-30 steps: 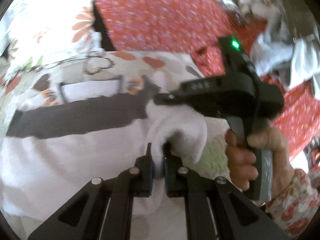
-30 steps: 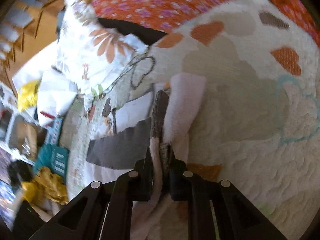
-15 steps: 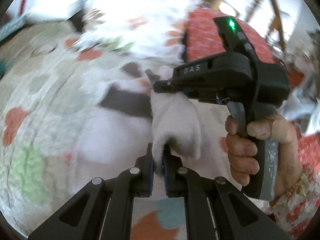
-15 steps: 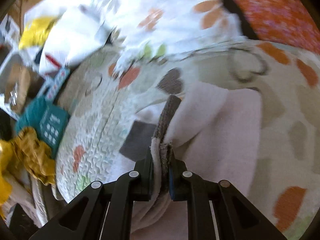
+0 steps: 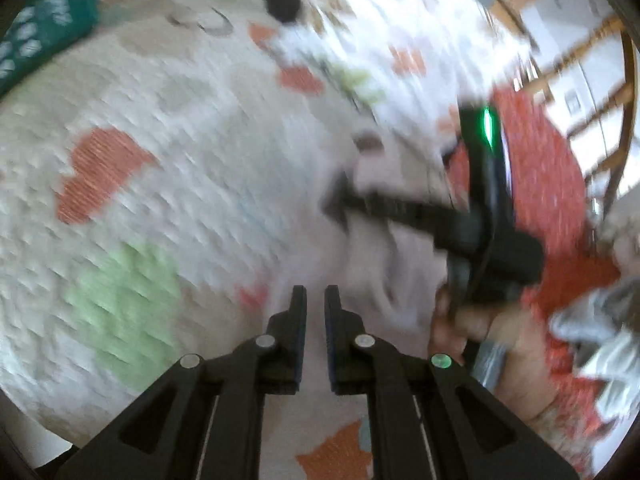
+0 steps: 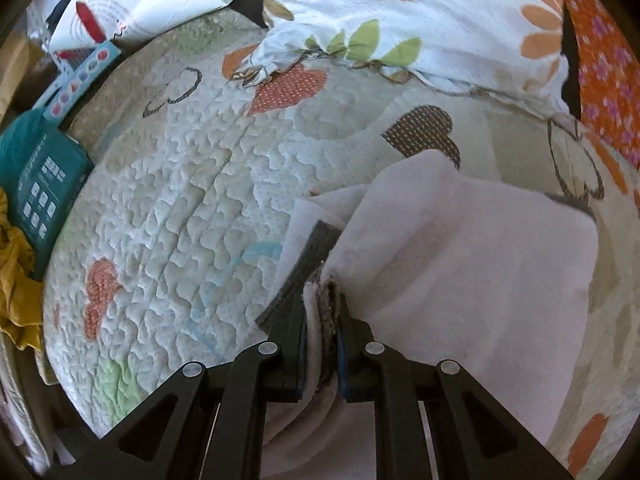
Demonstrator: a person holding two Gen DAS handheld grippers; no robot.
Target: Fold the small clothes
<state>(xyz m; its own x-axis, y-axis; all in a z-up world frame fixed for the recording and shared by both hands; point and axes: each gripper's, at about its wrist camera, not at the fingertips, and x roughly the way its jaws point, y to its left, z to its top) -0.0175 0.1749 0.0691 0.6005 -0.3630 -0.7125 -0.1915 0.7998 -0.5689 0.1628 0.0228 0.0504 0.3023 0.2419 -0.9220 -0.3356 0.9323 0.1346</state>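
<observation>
A pale pinkish-white garment [image 6: 460, 248] with a dark grey band [image 6: 312, 264] lies folded over on the quilt. My right gripper [image 6: 322, 308] points steeply down and is shut on several stacked layers of its edge, grey band included. The left wrist view is badly blurred. There my left gripper [image 5: 316, 300] is shut at the near edge of the same garment [image 5: 384, 264], which runs up and to the right to the right gripper [image 5: 340, 200]. A hand [image 5: 480, 332] holds that gripper's handle.
The bed is covered by a quilt [image 6: 180, 220] with heart patches. A floral pillow [image 6: 420, 20] lies at the back, with red flowered fabric [image 5: 560, 184] and pale clothes [image 5: 600, 320] to the right. A teal box [image 6: 40, 184] and yellow cloth [image 6: 16, 280] sit past the left edge.
Both grippers have swept sideways across the quilt and rolled, carrying the garment's edge over itself. The grey band, spread out before, now shows as a short strip. Both grips held.
</observation>
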